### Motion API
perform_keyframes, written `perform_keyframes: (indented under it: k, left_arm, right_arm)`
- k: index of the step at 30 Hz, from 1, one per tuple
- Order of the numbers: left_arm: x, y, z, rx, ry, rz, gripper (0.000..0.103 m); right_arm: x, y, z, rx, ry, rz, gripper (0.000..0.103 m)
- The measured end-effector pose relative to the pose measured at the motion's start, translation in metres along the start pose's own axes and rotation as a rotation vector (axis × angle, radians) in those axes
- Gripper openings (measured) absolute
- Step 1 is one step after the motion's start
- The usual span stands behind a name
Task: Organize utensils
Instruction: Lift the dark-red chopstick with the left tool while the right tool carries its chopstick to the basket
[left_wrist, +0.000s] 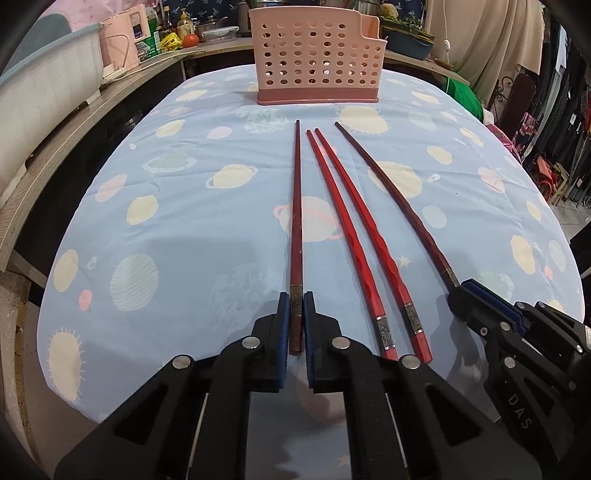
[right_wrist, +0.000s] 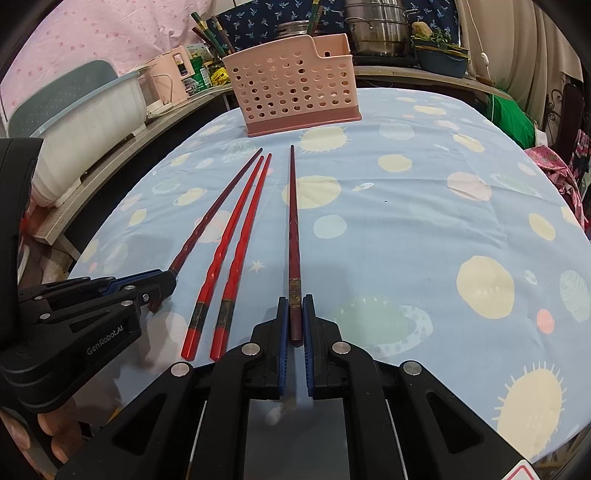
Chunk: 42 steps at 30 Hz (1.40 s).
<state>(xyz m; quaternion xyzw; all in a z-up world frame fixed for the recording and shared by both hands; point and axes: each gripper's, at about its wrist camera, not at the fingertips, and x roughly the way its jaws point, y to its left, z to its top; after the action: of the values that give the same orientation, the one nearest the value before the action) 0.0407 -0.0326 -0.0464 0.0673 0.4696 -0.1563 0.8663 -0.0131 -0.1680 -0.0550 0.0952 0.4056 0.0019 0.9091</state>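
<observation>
Four chopsticks lie side by side on the blue planet-print tablecloth (left_wrist: 184, 240), tips toward a pink perforated utensil basket (left_wrist: 317, 55) at the far edge. My left gripper (left_wrist: 296, 299) is shut on the butt end of the leftmost dark red chopstick (left_wrist: 296, 221). My right gripper (right_wrist: 295, 301) is shut on the butt end of the rightmost dark red chopstick (right_wrist: 293, 221). Two bright red chopsticks (left_wrist: 354, 229) rest loose between them, close together. Both held chopsticks still lie flat on the cloth. Each wrist view also shows the other gripper (left_wrist: 461, 290) from the side.
A white plastic tub (left_wrist: 48, 85) and a wooden counter run along the left side. Bottles, jars and steel pots (right_wrist: 376, 29) crowd the shelf behind the basket (right_wrist: 291, 85). Fingers of a hand (right_wrist: 55, 424) show at the lower left.
</observation>
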Motion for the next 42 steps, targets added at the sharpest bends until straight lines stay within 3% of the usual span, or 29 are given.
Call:
perform_keyframes:
  k: [13, 22, 32, 42]
  left_arm:
    - [-0.004, 0.001, 0.003, 0.006, 0.038, 0.01, 0.007]
    - [-0.02, 0.0, 0.012, 0.013, 0.029, 0.027, 0.007]
    - [-0.061, 0.011, 0.039, -0.022, -0.067, 0.01, 0.007]
    - [-0.106, 0.025, 0.095, -0.042, -0.205, 0.007, 0.007]
  right_arm:
    - [-0.01, -0.01, 0.002, 0.047, -0.009, 0.017, 0.007]
    - [-0.031, -0.012, 0.015, 0.062, -0.063, 0.03, 0.007]
    - [-0.071, -0.02, 0.048, 0.078, -0.172, 0.031, 0.007]
    - [-0.103, -0.029, 0.111, 0.076, -0.315, 0.045, 0.007]
